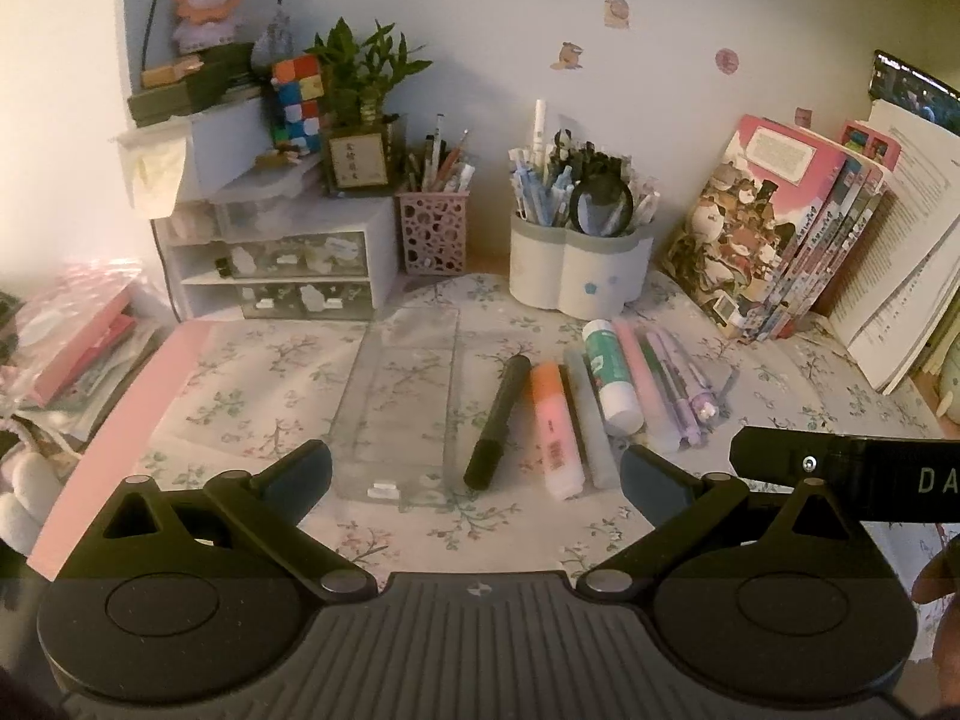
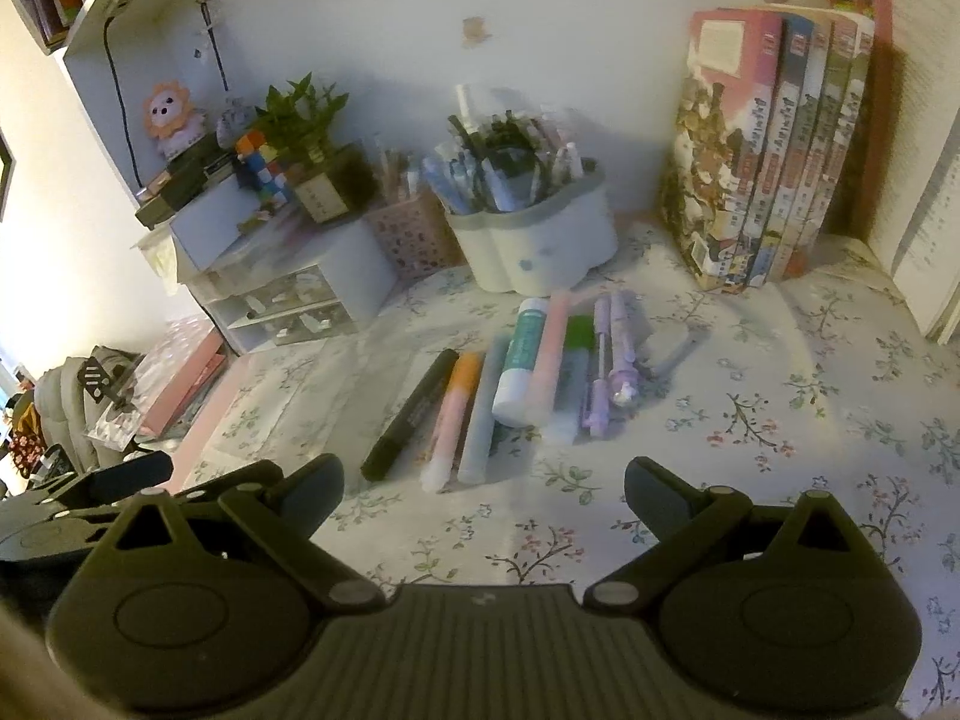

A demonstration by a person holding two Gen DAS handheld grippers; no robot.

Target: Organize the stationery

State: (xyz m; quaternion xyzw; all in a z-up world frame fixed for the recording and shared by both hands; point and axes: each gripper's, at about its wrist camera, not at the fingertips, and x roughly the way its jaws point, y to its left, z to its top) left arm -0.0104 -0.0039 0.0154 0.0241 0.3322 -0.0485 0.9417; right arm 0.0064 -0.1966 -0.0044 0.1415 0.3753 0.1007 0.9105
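We log a bench (image 1: pixel 252 360) w/ floral cloth, both views.

Left gripper (image 1: pixel 476 474): jaws spread wide, nothing between them, low centre of left wrist view. Right gripper (image 2: pixel 485 489): jaws spread, empty, low centre of right wrist view; part of it also shows at right edge of the left view.

Stationery, centre of frame, laid side by side in a loose row:
- black marker (image 1: pixel 498 414), leftmost, tilted
- orange-pink highlighter (image 1: pixel 557 429), just beside marker
- pale grey-blue pen (image 1: pixel 591 426), next right
- glue stick (image 1: pixel 611 375), green/white, lying partly on its neighbours
- pink pen (image 1: pixel 642 384)
- purple pens (image 1: pixel 681 387), right end of row

Clear plastic case (image 1: pixel 396 414): flat on bench, left of marker, centre-left.

Back row, upper half of frame:
- drawer unit (image 1: pixel 288 264), upper left, w/ potted plant (image 1: pixel 360 114) and cube puzzle (image 1: pixel 297 105) on top
- pink mesh pen cup (image 1: pixel 433 231), full, just right of drawers
- white pen holder (image 1: pixel 579 267), full, centre
- books (image 1: pixel 774 228), upright, leaning, upper right
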